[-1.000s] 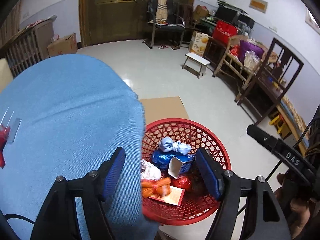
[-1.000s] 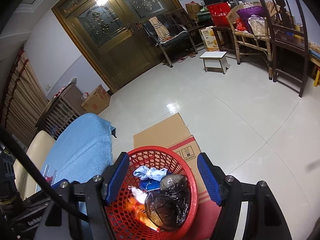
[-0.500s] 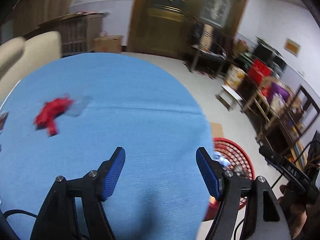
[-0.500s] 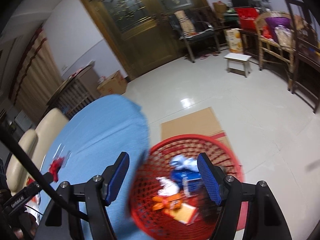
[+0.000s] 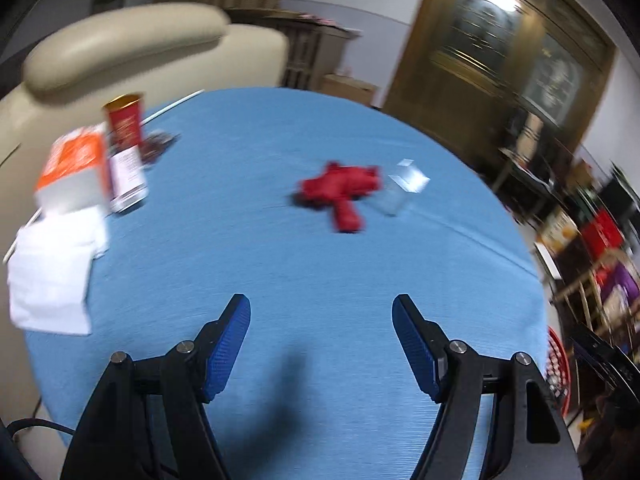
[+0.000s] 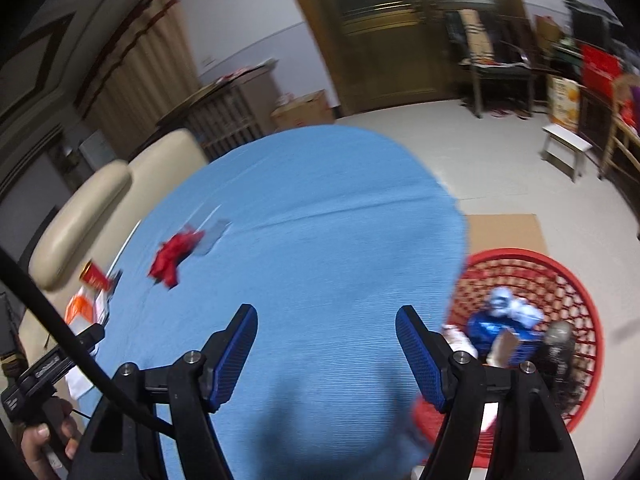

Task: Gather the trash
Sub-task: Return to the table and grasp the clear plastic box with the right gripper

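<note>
The red mesh basket (image 6: 560, 280) on the floor, at the lower right of the right wrist view, already has a fair heap in it: a blue wrapper, a small carton, pale crumpled paper and a dark bag, as far as the blur lets me tell. So a good part of the collecting looks done.

What is left lies on the bench (image 5: 320, 280), round and covered in blue cloth. Near the centre of the left wrist view sits a crumpled red wrapper (image 5: 340, 196) with a scrap of clear plastic (image 5: 404, 186) just beside it on the right. Along the left edge of that frame stand a red can (image 5: 126, 156), upright, and an orange-and-white carton (image 5: 74, 172) touching or nearly touching it, with a white napkin (image 5: 56, 276) spread below them and a dark scrap behind the can. Whether the can and carton count as trash I cannot say.

The left tool (image 5: 322, 344) hangs over the near part of the bench, tilted downward toward the red wrapper, its jaws fairly wide with nothing between them. The right tool (image 6: 326, 354) is over the bench's edge nearest the basket, angled down too, also parted and empty. At the lower left of the right wrist view a hand (image 6: 44, 436) grips the other tool's handle.
</note>
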Available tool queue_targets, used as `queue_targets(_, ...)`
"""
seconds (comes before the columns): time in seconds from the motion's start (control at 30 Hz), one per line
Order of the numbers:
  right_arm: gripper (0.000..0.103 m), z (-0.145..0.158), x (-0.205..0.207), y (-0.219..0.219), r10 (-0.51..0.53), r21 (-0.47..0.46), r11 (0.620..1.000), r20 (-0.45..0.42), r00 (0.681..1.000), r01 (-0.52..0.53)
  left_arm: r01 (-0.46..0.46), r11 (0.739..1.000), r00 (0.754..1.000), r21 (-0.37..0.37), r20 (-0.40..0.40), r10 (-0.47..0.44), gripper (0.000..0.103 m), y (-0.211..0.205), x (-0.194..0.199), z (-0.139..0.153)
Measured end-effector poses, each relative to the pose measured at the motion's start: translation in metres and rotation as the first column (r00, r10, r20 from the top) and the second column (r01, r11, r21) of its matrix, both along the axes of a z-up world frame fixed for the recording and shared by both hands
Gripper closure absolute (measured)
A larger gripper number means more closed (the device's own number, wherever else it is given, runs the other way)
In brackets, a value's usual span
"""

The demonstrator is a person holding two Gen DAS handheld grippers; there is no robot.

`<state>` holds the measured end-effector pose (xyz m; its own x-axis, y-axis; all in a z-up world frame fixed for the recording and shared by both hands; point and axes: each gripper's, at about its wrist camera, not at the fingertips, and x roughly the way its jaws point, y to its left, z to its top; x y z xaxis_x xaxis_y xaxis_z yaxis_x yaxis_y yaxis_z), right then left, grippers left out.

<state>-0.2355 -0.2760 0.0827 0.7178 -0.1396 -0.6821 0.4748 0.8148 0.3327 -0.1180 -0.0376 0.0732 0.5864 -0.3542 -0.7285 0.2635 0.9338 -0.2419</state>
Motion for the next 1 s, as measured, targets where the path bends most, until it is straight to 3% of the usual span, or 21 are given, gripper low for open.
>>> queue_targets(0.17, 0.028, -0.006, 0.028, 0.02, 0.065, 0.023, 0.998, -0.032, 0.997, -0.064, -0.059, 0.998, 0.998, -0.007, -0.028, 0.059, 0.029, 0.026, 0.008, -0.014)
queue_targets(0.47, 0.028, -0.007, 0.087, 0.036, 0.123, 0.101, 0.988, -0.044, 0.991, -0.118, -0.059, 0.998, 0.998, -0.006, -0.031, 0.059, 0.029, 0.03, 0.007, -0.017)
queue_targets(0.77, 0.027, -0.008, 0.204, 0.046, 0.127, 0.258, 0.958, -0.002, 0.992, -0.123, -0.095, 0.995, 0.995, -0.036, -0.031, 0.094, 0.029, 0.047, 0.012, -0.012)
queue_targets(1.0, 0.027, -0.033, 0.286, 0.059, 0.123, 0.243, 0.965, -0.09, 0.988, -0.098, -0.137, 0.989, 0.99, -0.048, -0.04, 0.135, 0.029, 0.067, 0.017, -0.013)
